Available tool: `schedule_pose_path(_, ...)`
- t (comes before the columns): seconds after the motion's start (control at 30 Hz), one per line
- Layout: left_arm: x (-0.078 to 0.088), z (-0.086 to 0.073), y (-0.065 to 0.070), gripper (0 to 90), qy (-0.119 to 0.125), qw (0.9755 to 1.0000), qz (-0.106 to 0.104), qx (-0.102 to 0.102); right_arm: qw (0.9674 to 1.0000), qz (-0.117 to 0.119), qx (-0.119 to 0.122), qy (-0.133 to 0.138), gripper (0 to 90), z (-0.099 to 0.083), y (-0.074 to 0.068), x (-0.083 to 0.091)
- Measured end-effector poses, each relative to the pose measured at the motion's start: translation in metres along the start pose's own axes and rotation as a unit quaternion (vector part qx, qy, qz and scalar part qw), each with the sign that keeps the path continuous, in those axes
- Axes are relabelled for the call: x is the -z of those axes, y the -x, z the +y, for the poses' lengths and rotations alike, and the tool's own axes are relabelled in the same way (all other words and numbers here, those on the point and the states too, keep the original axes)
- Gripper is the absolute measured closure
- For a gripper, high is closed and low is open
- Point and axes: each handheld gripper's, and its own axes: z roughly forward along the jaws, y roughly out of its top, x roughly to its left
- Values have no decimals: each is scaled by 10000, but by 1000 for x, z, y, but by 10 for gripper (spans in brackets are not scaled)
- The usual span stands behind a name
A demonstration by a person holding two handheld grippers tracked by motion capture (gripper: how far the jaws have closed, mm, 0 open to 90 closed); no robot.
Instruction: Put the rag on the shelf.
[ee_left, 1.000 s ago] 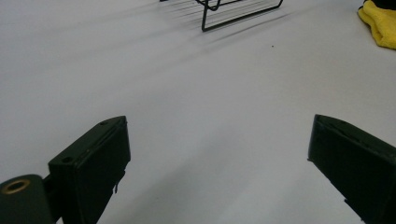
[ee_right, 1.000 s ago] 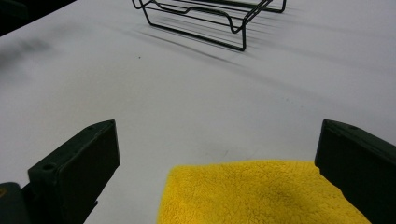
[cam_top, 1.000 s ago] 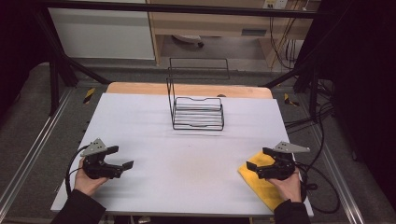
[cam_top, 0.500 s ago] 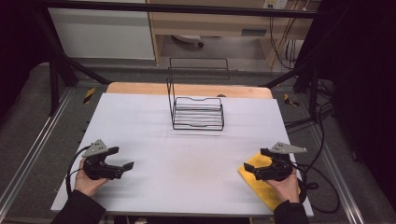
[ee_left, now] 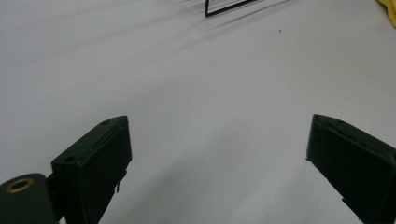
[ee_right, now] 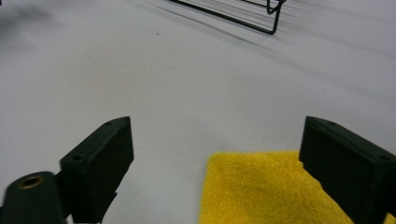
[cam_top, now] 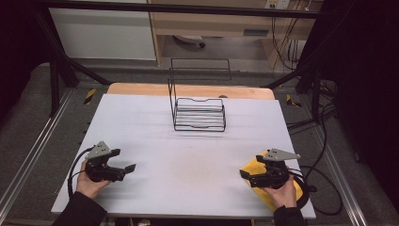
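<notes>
Right gripper view looks along two black jaws that stand wide apart, with the corner of a yellow cloth [ee_right: 261,186] lying on the white table [ee_right: 177,84] between them; the pads do not press on it. These jaws have just been closing a little, yet nothing is pinched.

From the high view, the right gripper [cam_top: 249,178] sits at the near right edge of the table [cam_top: 188,155], held by the person's right hand [cam_top: 281,195], and it hovers over the cloth [cam_top: 251,165], which lies at that near right corner, partly under the hand and gripper. A black cable trails off to the right of it.

At the near left, the left gripper [cam_top: 127,170] rests in the left hand [cam_top: 87,183], pointing toward the middle of the table. In the left gripper view its jaws are spread wide over bare white tabletop, holding nothing.

Farther off, well apart from both grippers, a black wire rack [cam_top: 198,113] stands near the far middle of the table, its tall back frame upright. Its lower edge shows at the top of the left gripper view [ee_left: 231,7] and the right gripper view [ee_right: 243,16]. Beyond it runs a strip of wooden board [cam_top: 141,89].
</notes>
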Motion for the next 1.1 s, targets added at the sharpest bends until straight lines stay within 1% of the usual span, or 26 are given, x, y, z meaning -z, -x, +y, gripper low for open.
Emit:
schedule_pose_path(0.03, 0, 0, 0, 65, -3, 10000, 6, -1, 10000, 21, -8, -10, 136, 0, -2, -1)
schedule_pose_path(0.07, 0, 0, 0, 65, 1, 10000, 7, 2, 9999, 56, 51, -81, 210, -2, -5, -2)
schedule_pose_path(0.1, 0, 0, 0, 66, 5, 10000, 3, 10, 9998, 73, 71, -141, 245, -2, -6, -3)
schedule_pose_path(0.13, 0, 0, 0, 66, 3, 10000, 8, 18, 9997, 70, 81, -228, 271, -3, -6, -5)
schedule_pose_path(0.2, 0, 0, 0, 67, -5, 10000, 5, 19, 9991, 34, 127, -409, 354, -4, -7, -10)
schedule_pose_path(0.23, 0, 0, 0, 67, -9, 10000, 9, 19, 9991, 34, 127, -409, 354, -4, -7, -10)
schedule_pose_path(0.27, 0, 0, 0, 67, -12, 10000, 9, 18, 9987, 36, 140, -487, 379, -5, -8, -13)
schedule_pose_path(0.3, 0, 0, 0, 68, -13, 10000, 9, 16, 9982, -6, 165, -579, 446, -7, -9, -17)
schedule_pose_path(0.37, 0, 0, 0, 70, -18, 10000, 17, 20, 9974, -124, 195, -678, 483, -8, -10, -20)
schedule_pose_path(0.4, 0, 0, 0, 70, -31, 10000, 18, 16, 9974, -124, 195, -678, 483, -8, -10, -20)
schedule_pose_path(0.43, 0, 0, 0, 69, -32, 10000, 23, 13, 9968, -192, 218, -743, 501, -9, -10, -22)
schedule_pose_path(0.47, 0, 0, 0, 71, -33, 10000, 27, 14, 9957, -323, 263, -825, 540, -11, -11, -25)
schedule_pose_path(0.53, 0, 0, 0, 72, -44, 10000, 37, 14, 9949, -455, 312, -847, 578, -12, -12, -27)
schedule_pose_path(0.67, -1, 0, 0, 73, -50, 10000, 39, 36, 9930, -625, 405, -922, 629, -14, -13, -31)
schedule_pose_path(0.77, -1, 0, 0, 74, -71, 10000, 42, 32, 9913, -695, 573, -956, 668, -15, -14, -32)
schedule_pose_path(0.87, -2, 0, -1, 75, -74, 10000, 47, 33, 9904, -741, 664, -963, 704, -16, -14, -32)
schedule_pose_path(0.97, -2, 0, -1, 76, -79, 9999, 58, 41, 9900, -767, 677, -972, 729, -15, -14, -32)
schedule_pose_path(1.0, -2, 1, -1, 76, -84, 9999, 59, 41, 9896, -766, 687, -1009, 772, -14, -13, -32)
schedule_pose_path(1.07, -2, 1, -1, 76, -76, 9999, 70, 48, 9897, -764, 670, -1010, 790, -14, -13, -32)
schedule_pose_path(1.1, -2, 1, -1, 77, -75, 9999, 67, 50, 9902, -742, 595, -1022, 806, -13, -12, -31)
